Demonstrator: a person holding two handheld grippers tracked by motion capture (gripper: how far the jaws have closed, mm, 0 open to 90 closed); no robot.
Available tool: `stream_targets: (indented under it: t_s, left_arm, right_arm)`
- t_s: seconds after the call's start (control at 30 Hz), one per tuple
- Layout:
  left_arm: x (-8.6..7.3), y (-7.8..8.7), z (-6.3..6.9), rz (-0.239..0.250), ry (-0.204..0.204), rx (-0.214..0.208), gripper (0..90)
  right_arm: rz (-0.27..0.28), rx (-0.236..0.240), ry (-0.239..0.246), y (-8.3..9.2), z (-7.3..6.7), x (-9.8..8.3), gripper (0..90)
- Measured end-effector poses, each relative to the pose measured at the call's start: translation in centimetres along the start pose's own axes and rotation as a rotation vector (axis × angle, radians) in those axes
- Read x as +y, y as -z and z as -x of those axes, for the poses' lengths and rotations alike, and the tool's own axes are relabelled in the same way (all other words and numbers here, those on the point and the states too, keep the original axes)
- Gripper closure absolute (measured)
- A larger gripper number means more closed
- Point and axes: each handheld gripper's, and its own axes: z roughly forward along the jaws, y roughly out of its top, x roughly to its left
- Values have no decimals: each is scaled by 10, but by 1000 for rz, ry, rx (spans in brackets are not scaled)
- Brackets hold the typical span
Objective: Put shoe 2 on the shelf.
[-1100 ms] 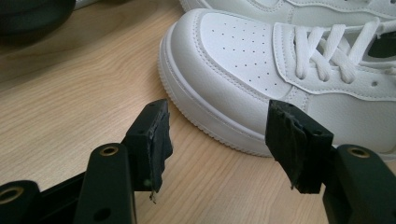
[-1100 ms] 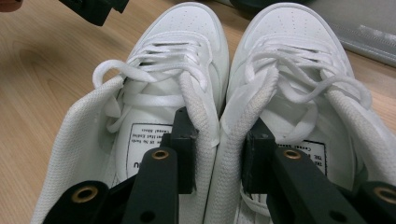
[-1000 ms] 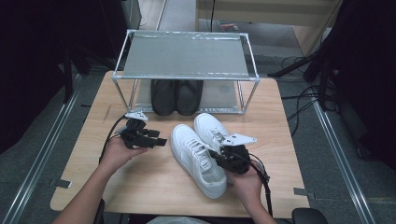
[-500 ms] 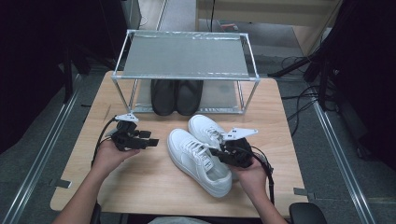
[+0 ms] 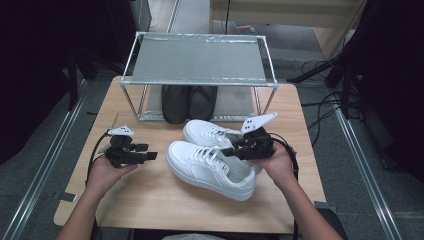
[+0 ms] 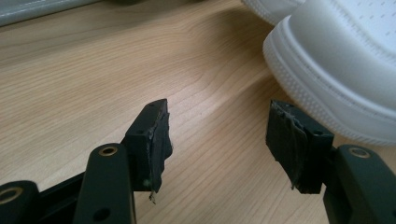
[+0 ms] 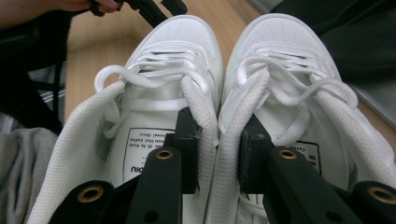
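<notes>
**Right gripper pinches both white shoes by their inner collars; left gripper empty beside the toe**

Right gripper: jaws closed on the two adjoining inner collars of the white sneakers, one jaw inside each shoe. The near sneaker and the far sneaker lie side by side, touching, toes pointing toward the left side of the wooden table. In the right gripper view, laces and printed insole labels show in both shoes.

Left gripper: jaws apart, nothing between them, low over bare tabletop. The near sneaker's toe sits just beside one jaw; I cannot tell whether they touch. In the high view the left gripper points at that toe, held in the left hand.

Behind the sneakers: a metal-framed rack at the table's far edge, with a pair of dark shoes on its lower level.
</notes>
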Motion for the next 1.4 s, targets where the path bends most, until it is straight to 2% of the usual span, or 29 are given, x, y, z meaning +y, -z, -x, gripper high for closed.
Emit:
stream_targets:
  t_s: [0.1, 0.23, 0.37, 0.47, 0.63, 0.87, 0.97, 1.07, 1.2, 1.4]
  left_arm:
    - [-3, 3, 0, -2, 4, 4, 404]
    - [-6, 9, 2, 21, 4, 1, 405]
    - [-9, 12, 0, 22, 11, 12, 405]
    - [-10, 14, -3, 22, 17, 17, 406]
    - [-10, 12, -2, 21, 16, 15, 407]
    - [-10, 12, -2, 18, 14, 18, 406]
    - [-10, 12, -3, 9, 13, 13, 406]
    - [-10, 11, -3, 12, 17, 14, 406]
    - [-10, 10, -3, 9, 17, 11, 406]
    - [-9, 8, -2, 8, 12, 2, 406]
  right_arm:
    - [-1, 19, 21, 5, 7, 11, 750]
    - [-10, 16, 66, 11, 9, 31, 750]
    - [11, 68, 90, 17, 16, 49, 749]
    - [30, 81, 110, 23, 19, 66, 749]
    - [48, 83, 147, 29, 18, 90, 749]
    - [53, 79, 169, 39, 17, 124, 747]
    - [47, 65, 191, 45, 16, 139, 747]
    - [62, 57, 176, 54, 17, 153, 747]
    - [108, 39, 148, 63, 21, 167, 748]
    - [111, -54, 116, 65, 28, 193, 747]
